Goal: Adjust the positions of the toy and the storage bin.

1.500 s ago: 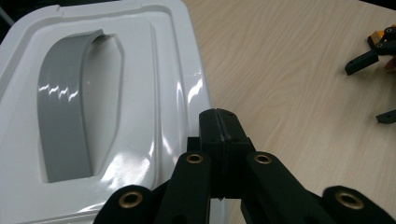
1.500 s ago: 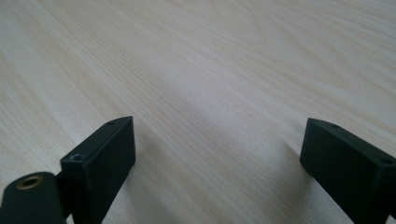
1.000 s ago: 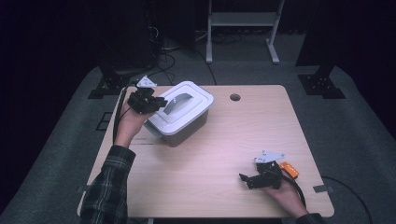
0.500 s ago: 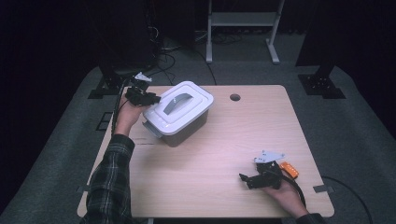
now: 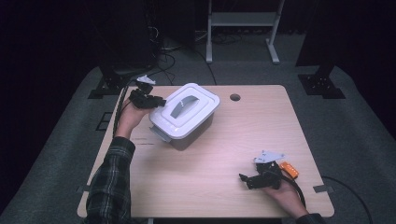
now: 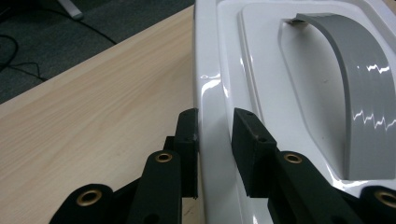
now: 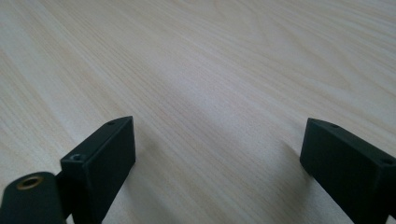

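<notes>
My left tool (image 6: 213, 140) pinches the lid rim of the white box (image 5: 184, 115), which sits toward the counter's (image 5: 224, 186) far left, to steady it. My right tool (image 7: 217, 154) rests wide open, well apart from the box.
</notes>
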